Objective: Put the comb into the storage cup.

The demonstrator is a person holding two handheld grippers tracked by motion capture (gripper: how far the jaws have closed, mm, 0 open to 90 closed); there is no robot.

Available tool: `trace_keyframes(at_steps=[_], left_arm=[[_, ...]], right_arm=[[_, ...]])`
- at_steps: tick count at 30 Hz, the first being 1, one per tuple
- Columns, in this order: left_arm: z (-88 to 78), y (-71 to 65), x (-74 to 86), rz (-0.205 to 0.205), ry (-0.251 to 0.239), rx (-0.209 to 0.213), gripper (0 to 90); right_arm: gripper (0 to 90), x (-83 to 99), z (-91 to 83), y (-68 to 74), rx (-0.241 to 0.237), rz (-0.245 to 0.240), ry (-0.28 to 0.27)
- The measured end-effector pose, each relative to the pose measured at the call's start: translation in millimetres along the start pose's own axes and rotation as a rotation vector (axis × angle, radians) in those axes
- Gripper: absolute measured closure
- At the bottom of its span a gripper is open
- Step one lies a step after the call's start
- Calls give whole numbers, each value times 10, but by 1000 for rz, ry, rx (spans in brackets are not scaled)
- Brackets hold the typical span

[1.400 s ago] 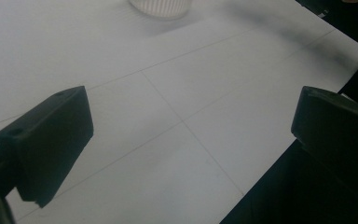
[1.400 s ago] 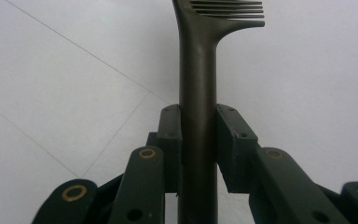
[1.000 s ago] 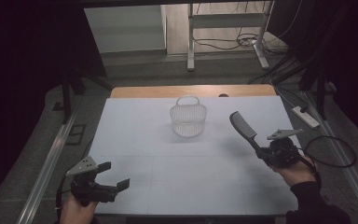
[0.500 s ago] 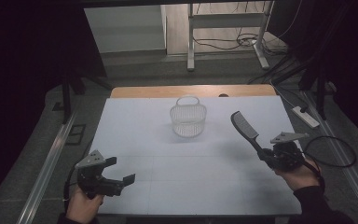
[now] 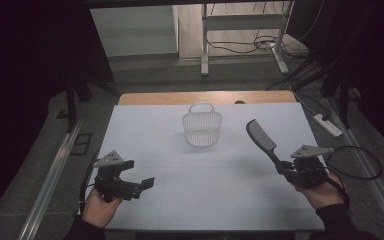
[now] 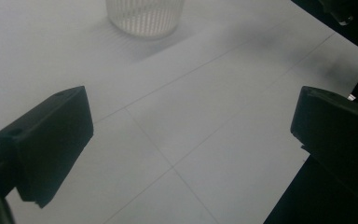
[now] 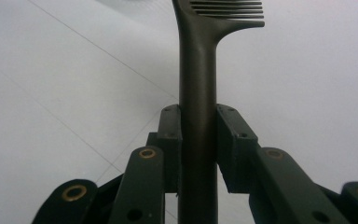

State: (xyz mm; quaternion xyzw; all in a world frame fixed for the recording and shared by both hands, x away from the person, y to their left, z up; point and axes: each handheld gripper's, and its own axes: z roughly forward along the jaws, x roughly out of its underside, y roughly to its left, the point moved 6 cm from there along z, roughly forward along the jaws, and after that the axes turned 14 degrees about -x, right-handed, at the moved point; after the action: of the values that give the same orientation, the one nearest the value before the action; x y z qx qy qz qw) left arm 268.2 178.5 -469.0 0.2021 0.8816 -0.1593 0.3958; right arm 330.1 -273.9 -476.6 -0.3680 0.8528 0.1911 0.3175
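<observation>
black comb (image 5: 262, 138) up off the white bench (image 5: 145, 125), handle pinched in the right hand-held gripper (image 5: 286, 170) — teeth aimed at the wire basket (image 5: 202, 128). left hand-held gripper (image 5: 139, 185) has crept inward over the last second, jaws spread, empty — a drop-in looks next.

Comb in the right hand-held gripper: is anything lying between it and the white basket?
Nothing visible. The comb, clamped by its handle in the right hand-held gripper, points toward the basket, with bare white table between them.
</observation>
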Motion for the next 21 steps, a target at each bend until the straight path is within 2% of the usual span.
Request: trace_keyframes(at_steps=[9,21], left_arm=[[99,12,-147,-13,-3,61,0],[210,-18,-292,15,-8,111,0]], right_arm=[[721,-15,3,102,-4,-31,-15],[721,-36,55,224,-17,-70,-26]])
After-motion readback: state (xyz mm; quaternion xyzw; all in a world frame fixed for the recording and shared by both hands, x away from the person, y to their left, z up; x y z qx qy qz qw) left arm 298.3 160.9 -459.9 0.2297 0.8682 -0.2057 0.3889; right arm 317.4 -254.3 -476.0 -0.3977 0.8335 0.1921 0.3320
